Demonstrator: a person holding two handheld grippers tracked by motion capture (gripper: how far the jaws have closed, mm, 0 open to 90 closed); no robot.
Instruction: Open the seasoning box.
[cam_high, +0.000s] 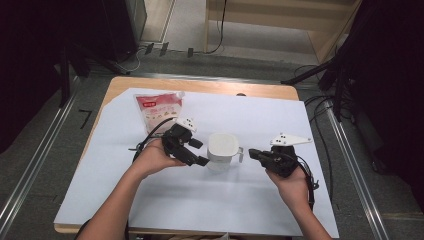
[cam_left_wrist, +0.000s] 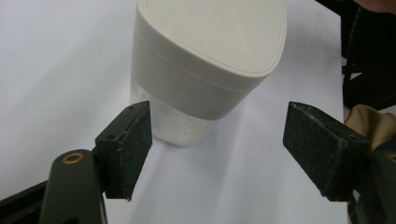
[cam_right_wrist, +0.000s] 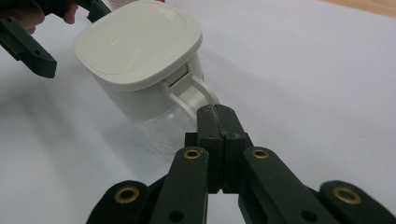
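The lidded jug (cam_high: 222, 152) is standing mid-counter between both grippers; left gripper (cam_left_wrist: 217, 149) fingers are gaping beside it, right gripper (cam_right_wrist: 218, 122) fingers are pressing together at its handle (cam_right_wrist: 198, 95) (likely rigid, light, slippery plastic).

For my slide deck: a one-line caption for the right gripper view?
Right gripper, jaws shut, at the handle of a lidded white jug on the white table cover.

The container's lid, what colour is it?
Off-white, a creamy beige, on the container's lid; clearest in the right gripper view.
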